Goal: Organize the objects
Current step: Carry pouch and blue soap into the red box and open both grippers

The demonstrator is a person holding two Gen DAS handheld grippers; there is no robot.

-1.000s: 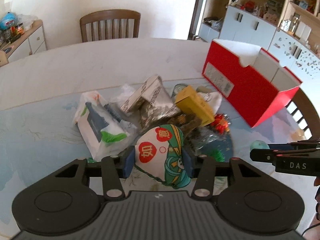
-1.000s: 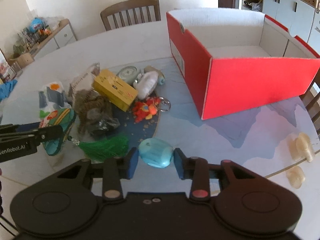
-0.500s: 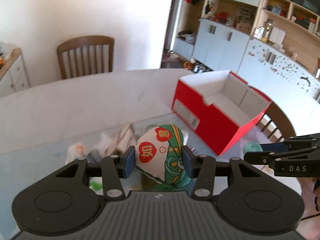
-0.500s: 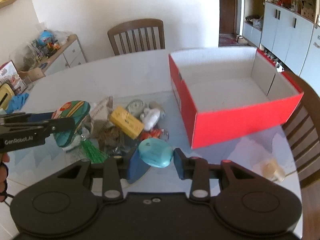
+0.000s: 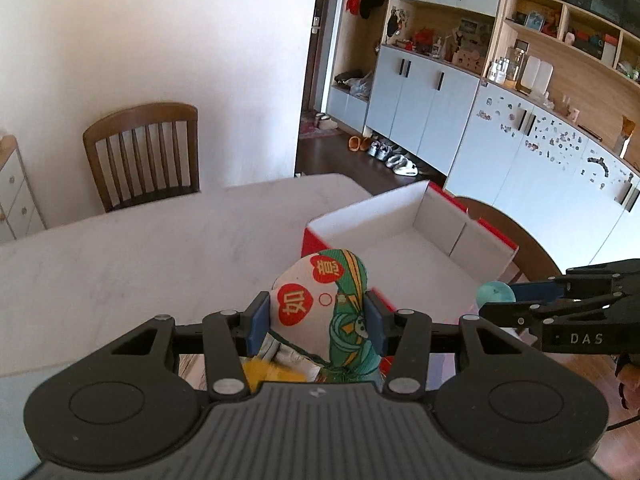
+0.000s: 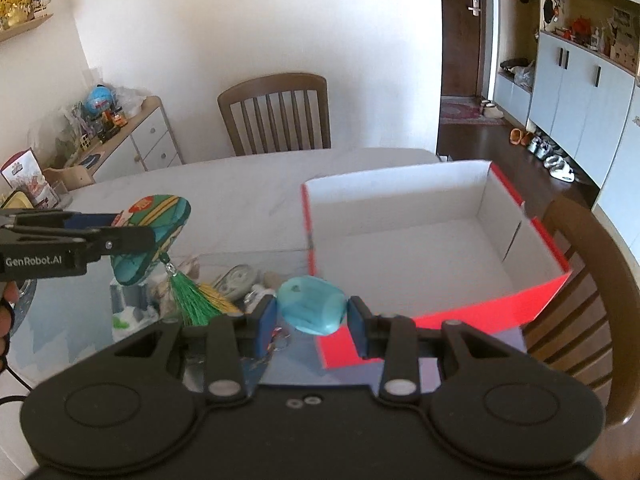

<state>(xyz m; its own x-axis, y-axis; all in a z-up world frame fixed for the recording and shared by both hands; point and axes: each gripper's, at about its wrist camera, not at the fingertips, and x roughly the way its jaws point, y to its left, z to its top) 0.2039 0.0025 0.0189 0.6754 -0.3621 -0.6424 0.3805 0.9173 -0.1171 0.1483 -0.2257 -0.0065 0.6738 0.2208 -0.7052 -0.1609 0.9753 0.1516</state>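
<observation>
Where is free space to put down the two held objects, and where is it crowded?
The red box shows a bare white floor between its walls. The table is bare from the box's left wall to the chair. The pile under the grippers is crowded.

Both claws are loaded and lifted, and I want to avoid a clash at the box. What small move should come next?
Probably carry the right claw forward over the red box first: its turquoise stone is nearest the rim, the box is empty, and the left claw holds its embroidered pouch alongside.
</observation>
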